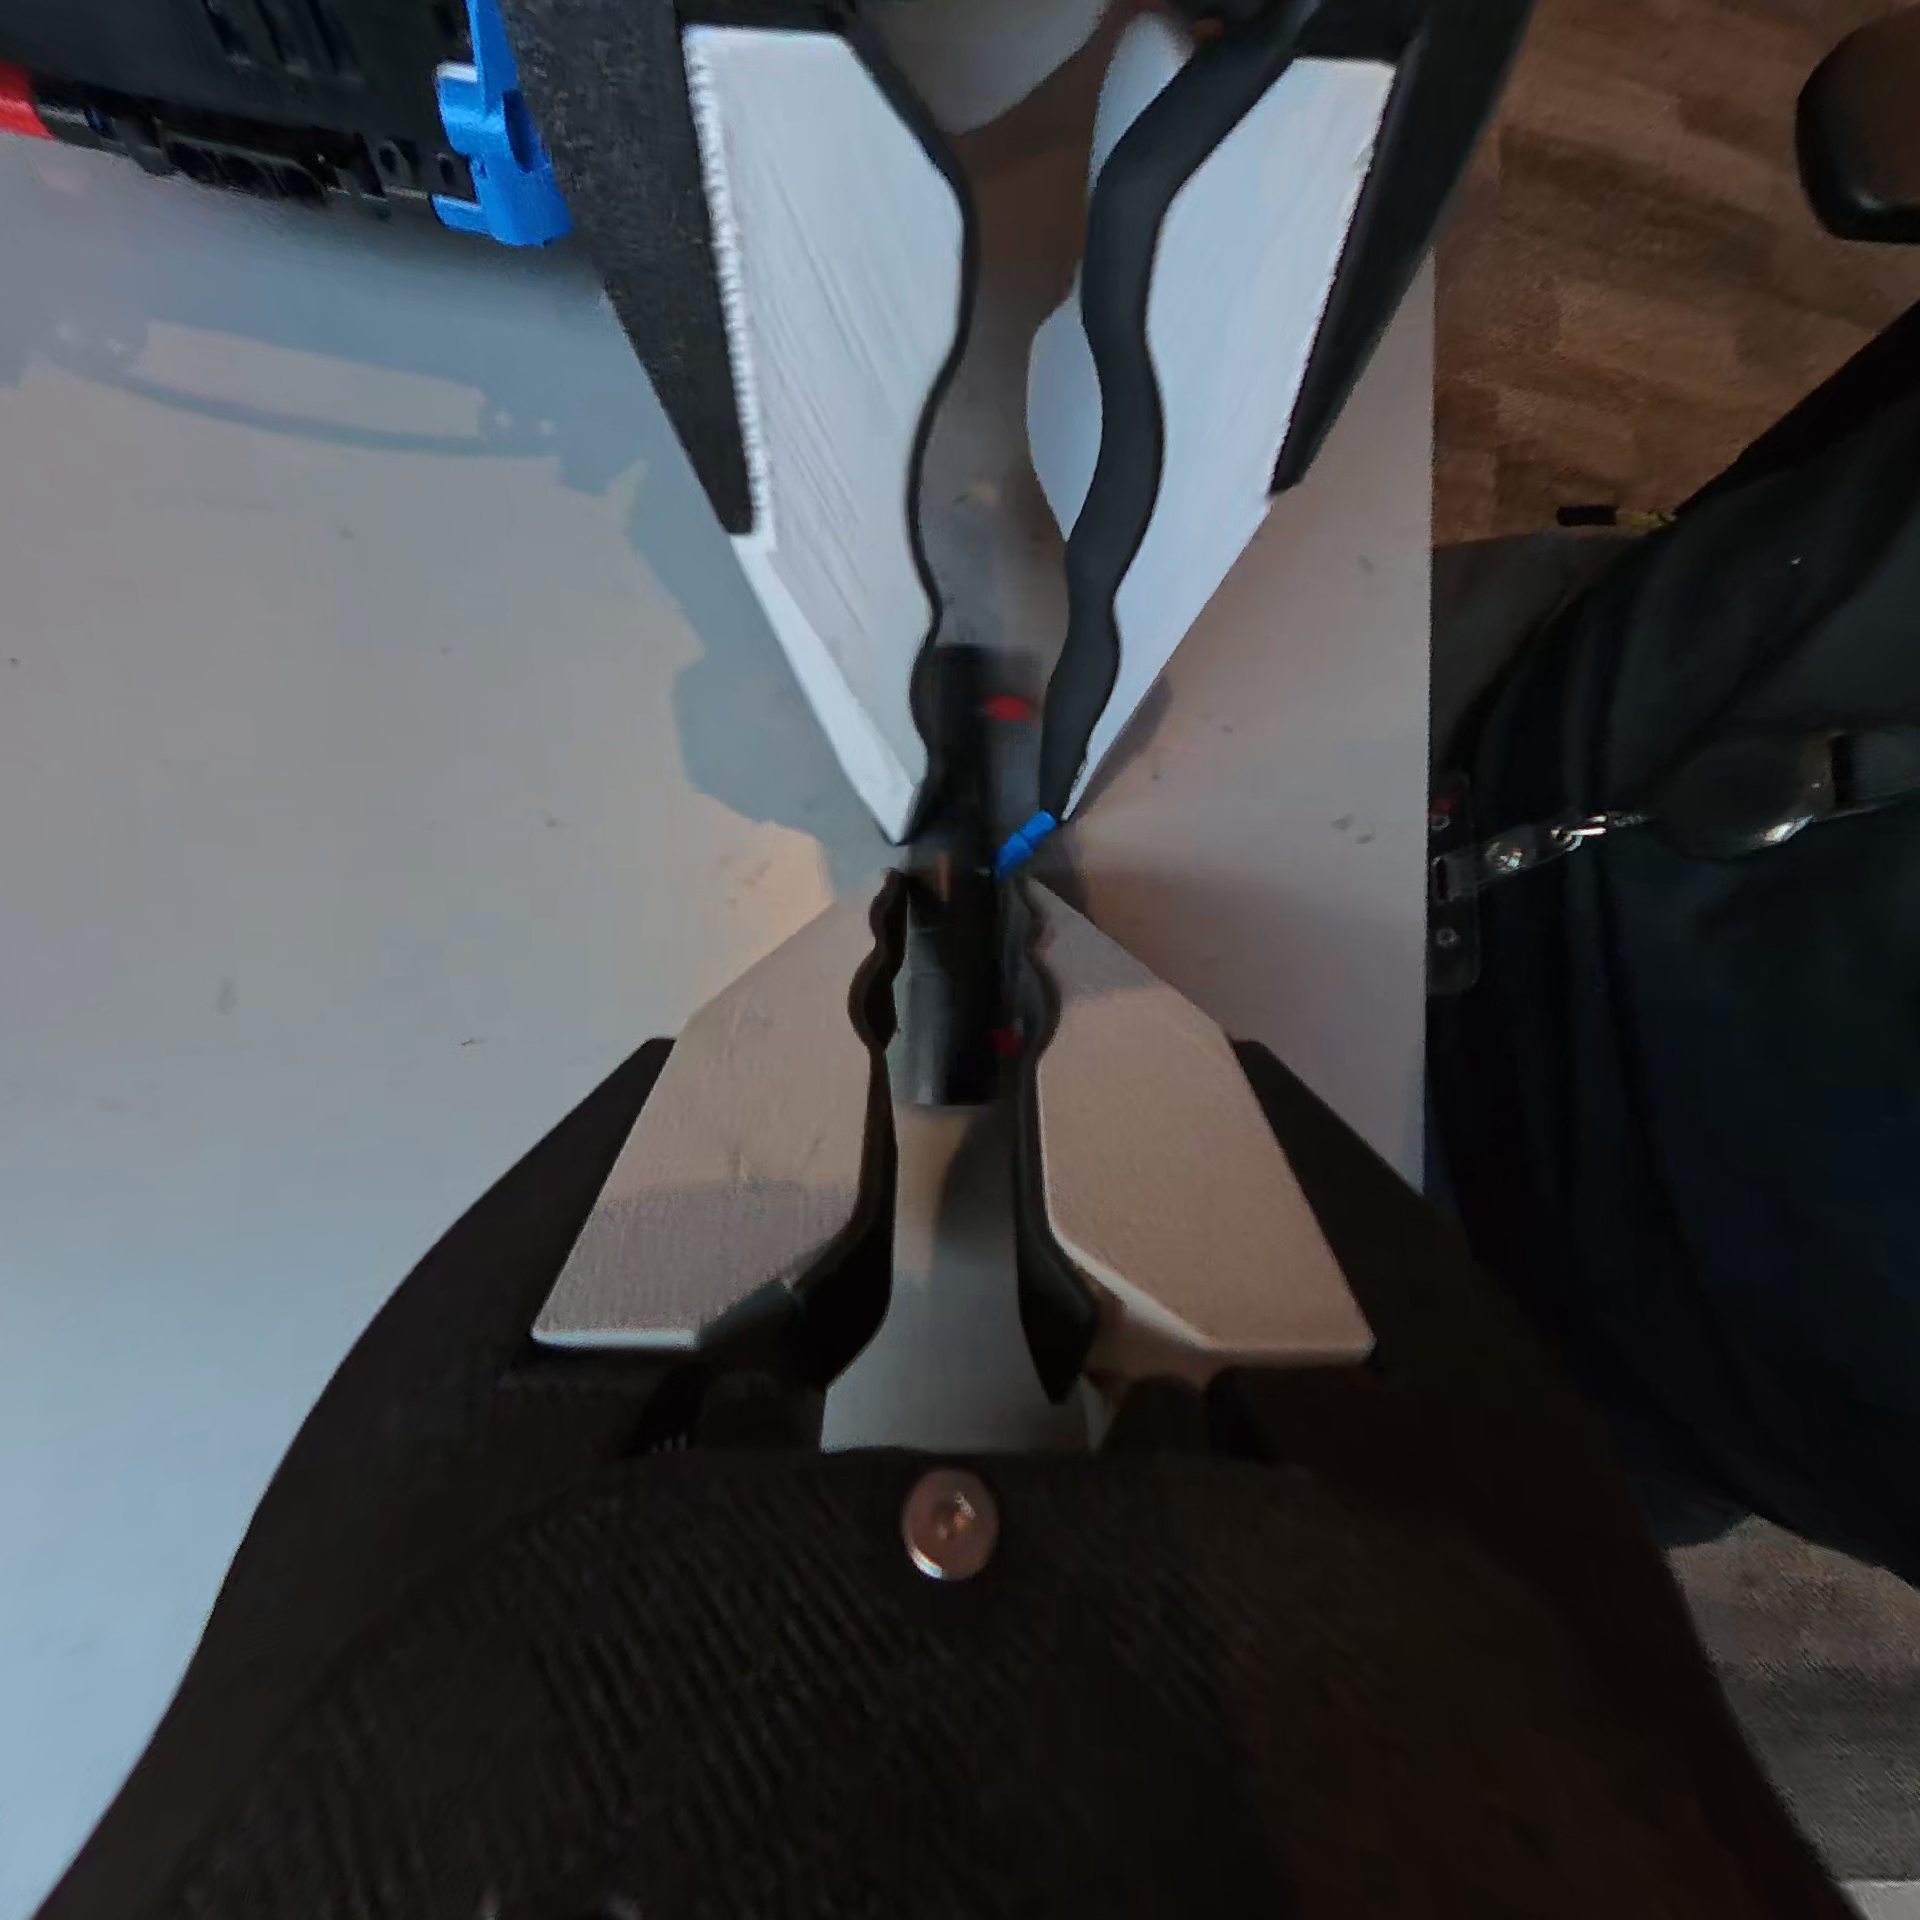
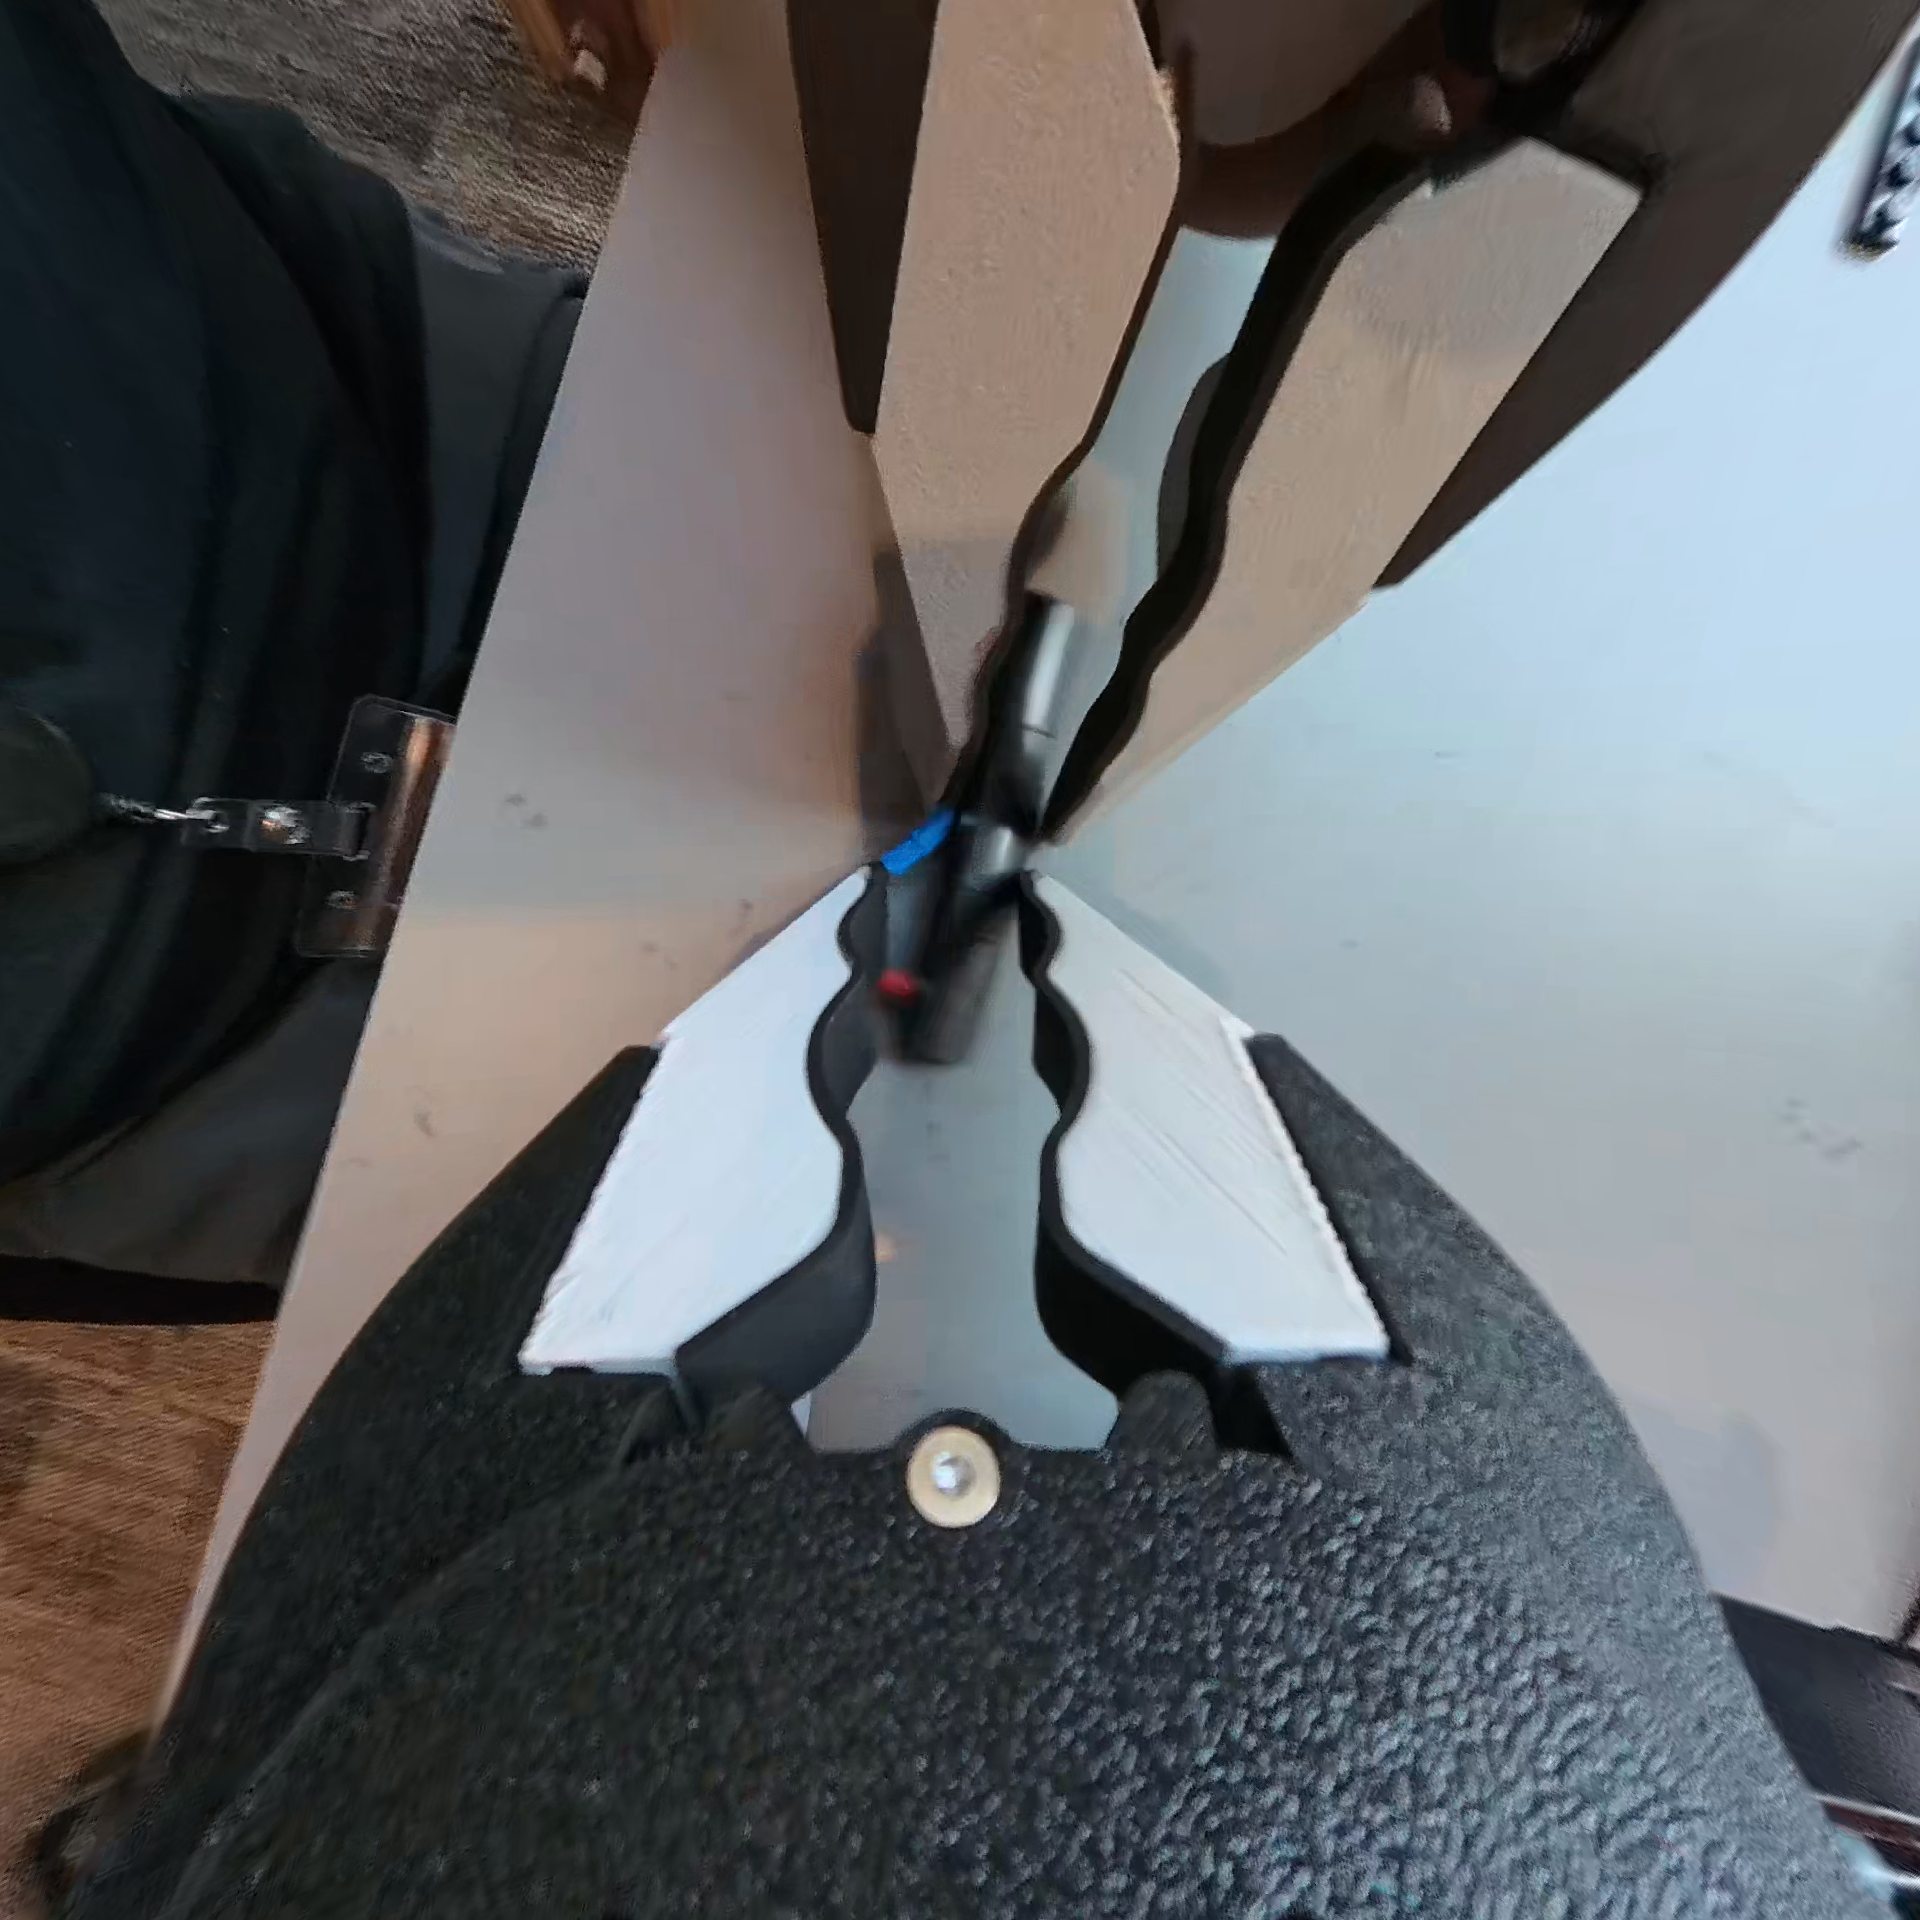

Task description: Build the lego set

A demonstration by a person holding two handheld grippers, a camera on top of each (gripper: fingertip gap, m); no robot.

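Gripping black lego piece | left tool (right tool too)

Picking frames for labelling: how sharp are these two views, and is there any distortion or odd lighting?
Left wrist view: black lego piece and blue pin at the tong tips are motion-blurred; table shows soft shadows; edges bow from the wide-angle lens. Right wrist view: the same piece is smeared, while the near black housing is crisp.

tbl: pale grey top, scuffed | flr: brown carpet | lt: soft glare
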